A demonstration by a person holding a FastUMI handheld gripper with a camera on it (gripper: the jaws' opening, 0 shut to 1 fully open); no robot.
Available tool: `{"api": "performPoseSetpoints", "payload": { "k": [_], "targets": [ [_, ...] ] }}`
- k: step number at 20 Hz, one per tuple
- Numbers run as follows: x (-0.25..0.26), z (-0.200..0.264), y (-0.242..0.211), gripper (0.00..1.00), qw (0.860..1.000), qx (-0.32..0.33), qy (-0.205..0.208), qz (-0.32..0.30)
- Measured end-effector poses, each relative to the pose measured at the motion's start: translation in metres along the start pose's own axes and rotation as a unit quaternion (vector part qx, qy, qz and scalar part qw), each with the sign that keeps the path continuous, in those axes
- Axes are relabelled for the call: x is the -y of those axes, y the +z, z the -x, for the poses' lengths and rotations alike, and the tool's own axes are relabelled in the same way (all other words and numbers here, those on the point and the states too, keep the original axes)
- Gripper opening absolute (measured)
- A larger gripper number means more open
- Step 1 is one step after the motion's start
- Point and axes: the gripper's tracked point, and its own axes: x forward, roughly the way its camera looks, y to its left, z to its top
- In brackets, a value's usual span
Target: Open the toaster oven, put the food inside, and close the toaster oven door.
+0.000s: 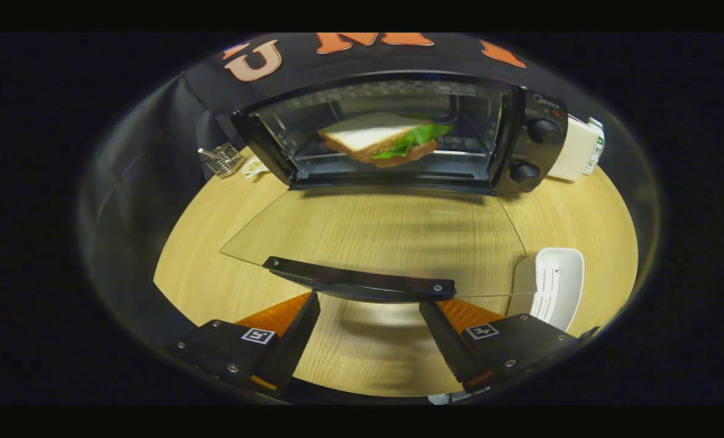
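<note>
Jaws [369, 316]: I am holding them spread, just short of the door handle [359, 281].
Sandwich [386, 141]: sitting inside the open oven [523, 143].

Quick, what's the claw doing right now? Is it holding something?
Claw: open, holding nothing; its fingers sit just behind the door handle of the open toaster oven.

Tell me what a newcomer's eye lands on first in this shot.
First, the sandwich with its green lettuce, lying on the rack inside the open toaster oven at the far side of the wooden table. Next, the glass door folded down flat toward the camera, its dark handle just ahead of the open gripper, whose fingers touch nothing.
</note>
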Motion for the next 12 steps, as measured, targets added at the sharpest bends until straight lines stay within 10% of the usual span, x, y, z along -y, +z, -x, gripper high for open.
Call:
{"api": "performPoseSetpoints", "payload": {
  "k": [12],
  "targets": [
    [0.015, 0.021, 0.124, 0.97, 0.992, 0.119, -0.029, 0.012]
  ]
}}
